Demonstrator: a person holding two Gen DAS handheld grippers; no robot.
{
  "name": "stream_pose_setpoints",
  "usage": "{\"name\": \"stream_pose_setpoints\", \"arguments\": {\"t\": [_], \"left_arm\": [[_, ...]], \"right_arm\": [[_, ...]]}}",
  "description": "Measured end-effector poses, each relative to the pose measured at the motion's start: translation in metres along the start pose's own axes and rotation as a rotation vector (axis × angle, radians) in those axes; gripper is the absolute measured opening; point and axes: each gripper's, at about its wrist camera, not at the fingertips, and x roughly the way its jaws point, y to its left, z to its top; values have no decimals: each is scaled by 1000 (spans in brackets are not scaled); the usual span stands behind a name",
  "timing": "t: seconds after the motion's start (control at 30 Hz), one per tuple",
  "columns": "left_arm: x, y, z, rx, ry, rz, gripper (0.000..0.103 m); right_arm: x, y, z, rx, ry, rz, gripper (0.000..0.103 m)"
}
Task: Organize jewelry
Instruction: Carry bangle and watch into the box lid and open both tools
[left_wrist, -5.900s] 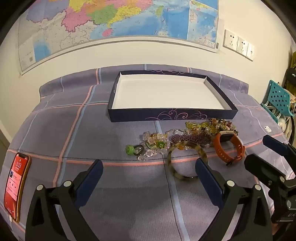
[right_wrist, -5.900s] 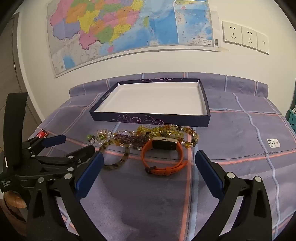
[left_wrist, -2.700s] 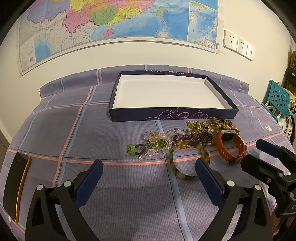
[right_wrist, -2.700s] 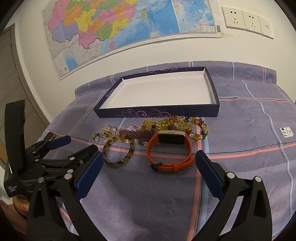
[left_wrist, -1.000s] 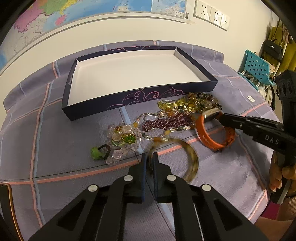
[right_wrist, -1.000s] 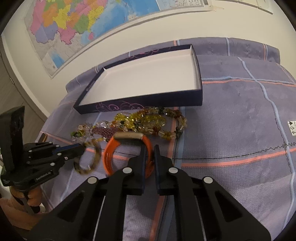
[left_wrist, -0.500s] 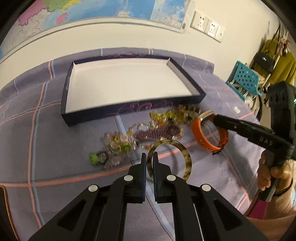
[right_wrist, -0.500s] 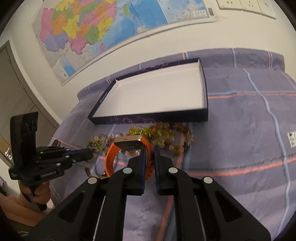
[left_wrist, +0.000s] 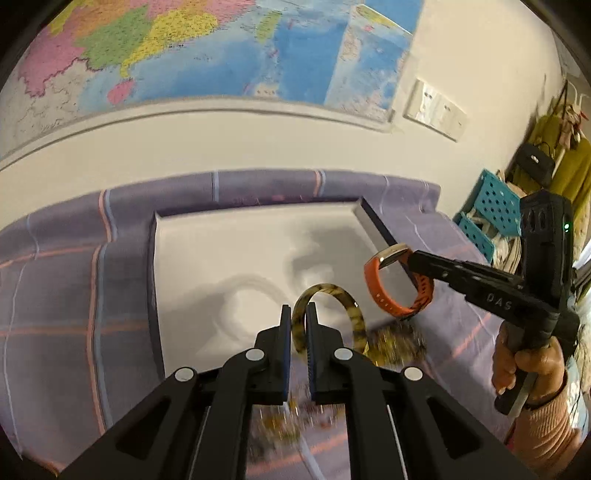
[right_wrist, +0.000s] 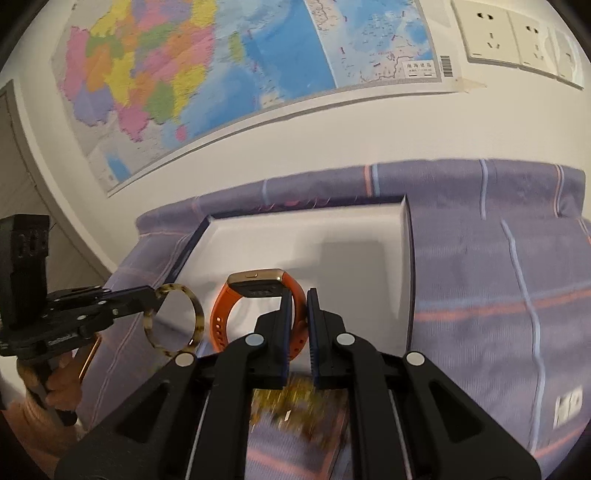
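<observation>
Black tongs (left_wrist: 299, 314) – blue pads, silver rivets; pink sleeve (left_wrist: 546, 435).

Ahead of our tongs the tray (left_wrist: 258, 251) floor lies bare and open. Its low rim (right_wrist: 408, 236) and the bead heap (left_wrist: 391, 343) beneath us are all that stand in our way.

Both tongs, wide open at start, now clamped. Left tongs (left_wrist: 296, 325) grip bangle (left_wrist: 332, 295), right tongs (right_wrist: 298, 314) grip orange watch (right_wrist: 255, 284). Both pieces lifted off bed, away from bead pile (left_wrist: 395, 341), now carried over white tray (left_wrist: 229, 258). Phone gone from left view.
</observation>
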Motion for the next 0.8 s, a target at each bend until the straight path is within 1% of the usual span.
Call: {"name": "stream_pose_setpoints", "arguments": {"t": [0.07, 0.13, 0.33, 0.47, 0.6, 0.77, 0.8], "left_arm": [[8, 8, 10, -15, 0, 4, 6], [21, 18, 24, -37, 7, 7, 6], [56, 40, 47, -87, 42, 17, 6], [82, 51, 55, -112, 65, 32, 6], [99, 59, 61, -127, 84, 45, 6], [110, 66, 64, -127, 99, 72, 6], [112, 66, 65, -126, 109, 81, 6]], "right_arm": [[15, -4, 16, 3, 0, -19, 8], [31, -10, 27, 25, 15, -21, 8], [74, -22, 50, 48, 39, -76, 8], [97, -31, 56, 83, 58, -107, 8], [115, -38, 62, 114, 77, -136, 9], [127, -36, 67, 124, 90, -166, 10], [128, -35, 66, 125, 91, -173, 12]]}}
